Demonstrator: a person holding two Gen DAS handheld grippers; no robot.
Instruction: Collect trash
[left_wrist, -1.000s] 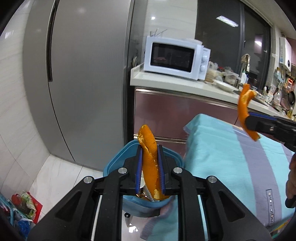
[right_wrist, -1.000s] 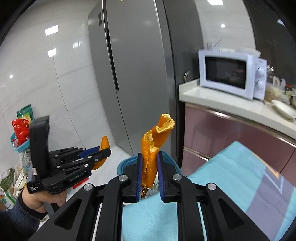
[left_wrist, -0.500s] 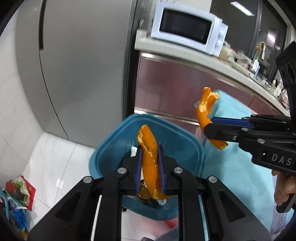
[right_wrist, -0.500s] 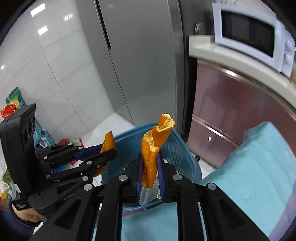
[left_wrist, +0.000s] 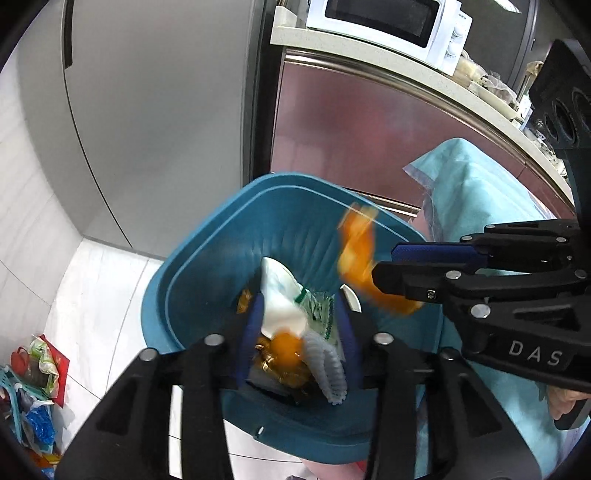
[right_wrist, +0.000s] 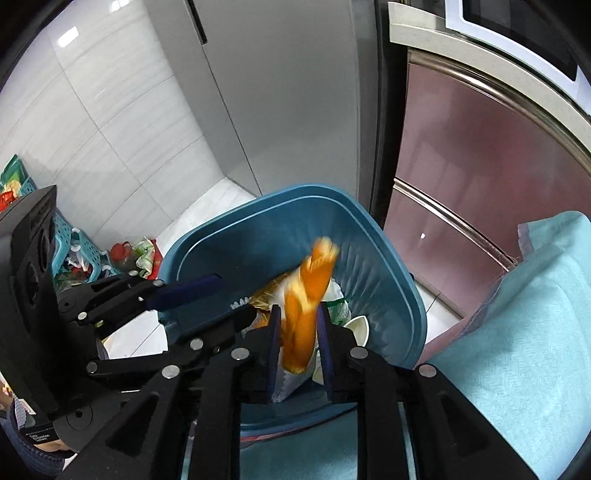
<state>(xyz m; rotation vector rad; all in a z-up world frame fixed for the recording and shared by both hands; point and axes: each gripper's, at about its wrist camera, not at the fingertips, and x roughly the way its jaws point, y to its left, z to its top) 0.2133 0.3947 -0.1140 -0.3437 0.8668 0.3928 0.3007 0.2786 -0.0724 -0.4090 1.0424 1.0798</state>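
Note:
A blue trash bin (left_wrist: 207, 258) stands on the floor, holding wrappers and paper. My left gripper (left_wrist: 299, 332) is open above the bin; a blurred orange peel (left_wrist: 284, 345) lies below it among the trash. My right gripper (right_wrist: 297, 347) is over the bin (right_wrist: 391, 291) with its jaws parted, and a blurred orange peel (right_wrist: 306, 306) sits loose between them. In the left wrist view the right gripper (left_wrist: 384, 266) shows at the right with that peel (left_wrist: 358, 258) blurred at its tips. The left gripper (right_wrist: 236, 299) shows open in the right wrist view.
A grey fridge (left_wrist: 155, 110) stands behind the bin. A maroon cabinet (left_wrist: 369, 140) carries a counter with a white microwave (left_wrist: 388, 26). A teal cloth-covered table (right_wrist: 517, 332) lies to the right. Bags and a small basket (left_wrist: 29, 387) sit on the floor at the left.
Both grippers tilted down over the bin and opened. The left peel has dropped into the bin; the right peel is slipping loose, blurred.

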